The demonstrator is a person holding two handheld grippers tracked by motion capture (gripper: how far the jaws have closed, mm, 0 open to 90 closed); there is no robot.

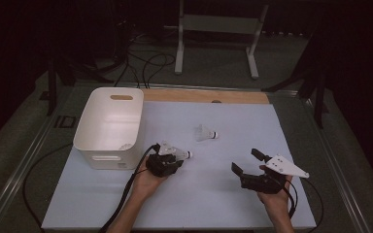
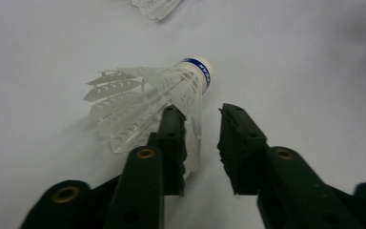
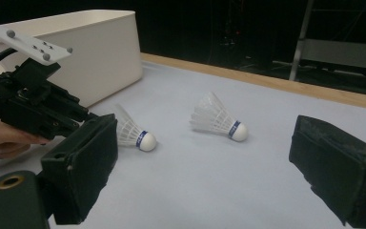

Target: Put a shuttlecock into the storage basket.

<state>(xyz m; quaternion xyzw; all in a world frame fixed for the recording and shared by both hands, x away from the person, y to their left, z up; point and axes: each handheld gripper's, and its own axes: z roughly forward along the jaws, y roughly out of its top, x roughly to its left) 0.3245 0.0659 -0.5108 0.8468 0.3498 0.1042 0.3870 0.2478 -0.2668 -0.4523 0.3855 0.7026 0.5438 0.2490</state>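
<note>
Beside the white bin (image 1: 108,127) with one shuttlecock (image 1: 125,145) inside, left claw (image 1: 171,160) narrowed around a second shuttlecock's (image 2: 147,95) feathers, right claw (image 1: 245,161) spread

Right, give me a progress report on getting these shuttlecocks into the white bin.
Done: the white bin seems to hold one shuttlecock already.
In hand: the left gripper has its jaws around the skirt of the near shuttlecock, not yet lifted off the table.
Left: the far shuttlecock lies untouched; the right gripper waits open.
</note>
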